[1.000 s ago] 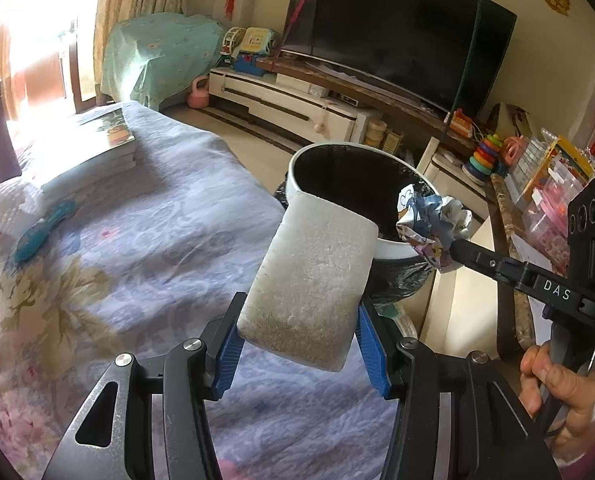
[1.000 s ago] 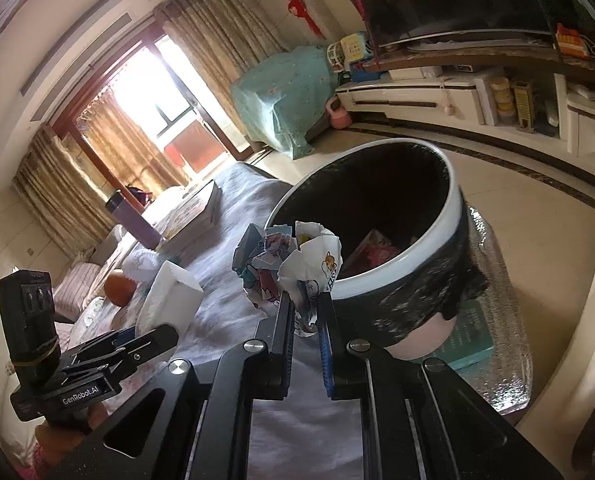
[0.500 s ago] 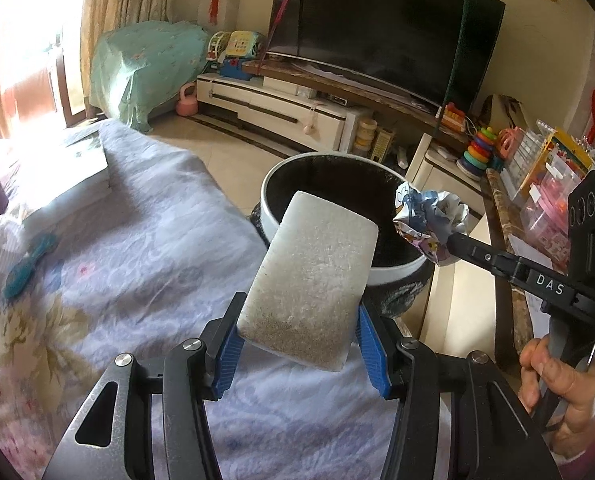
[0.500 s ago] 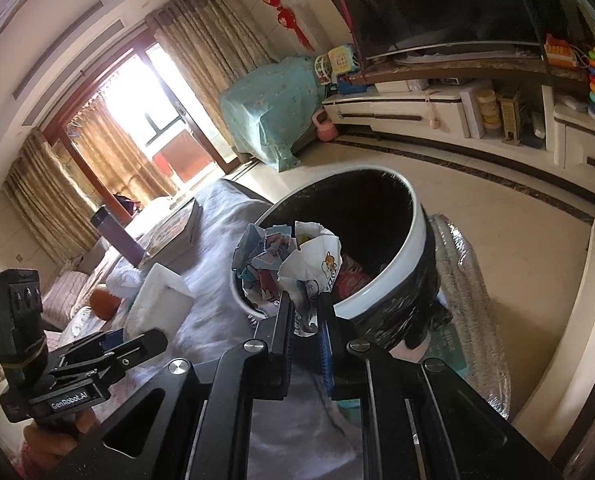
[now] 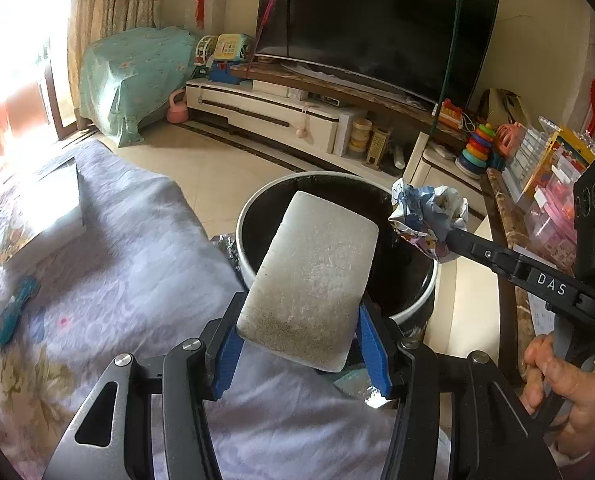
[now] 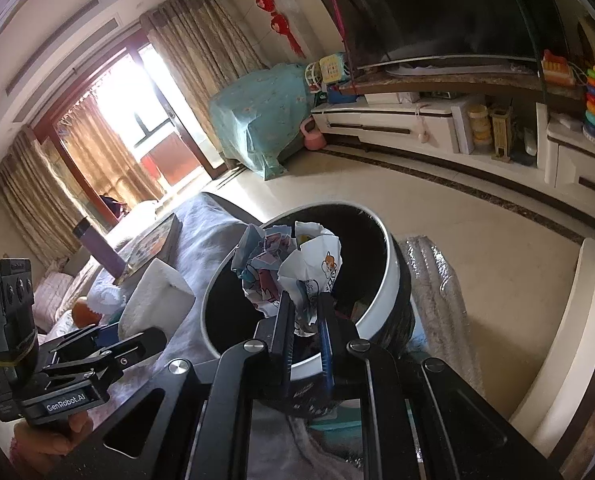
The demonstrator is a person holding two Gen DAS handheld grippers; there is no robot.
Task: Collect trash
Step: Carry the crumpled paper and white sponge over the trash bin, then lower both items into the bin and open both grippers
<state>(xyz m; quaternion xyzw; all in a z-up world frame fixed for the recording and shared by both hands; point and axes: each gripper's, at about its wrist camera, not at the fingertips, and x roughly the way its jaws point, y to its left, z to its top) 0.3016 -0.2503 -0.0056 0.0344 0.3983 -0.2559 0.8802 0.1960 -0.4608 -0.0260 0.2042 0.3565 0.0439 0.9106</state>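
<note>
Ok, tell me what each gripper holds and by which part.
Left gripper clamps the white sponge block by its near end's two sides. Right gripper pinches the crumpled paper wad at its lower edge.

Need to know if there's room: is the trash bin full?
Not full. The trash bin shows bare dark inner wall, with only a few items low inside.

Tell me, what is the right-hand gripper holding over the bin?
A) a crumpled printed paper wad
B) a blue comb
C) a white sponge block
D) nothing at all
A: the right gripper is shut on a crumpled printed paper wad above the black bin, while the white block sits in the left gripper.
</note>
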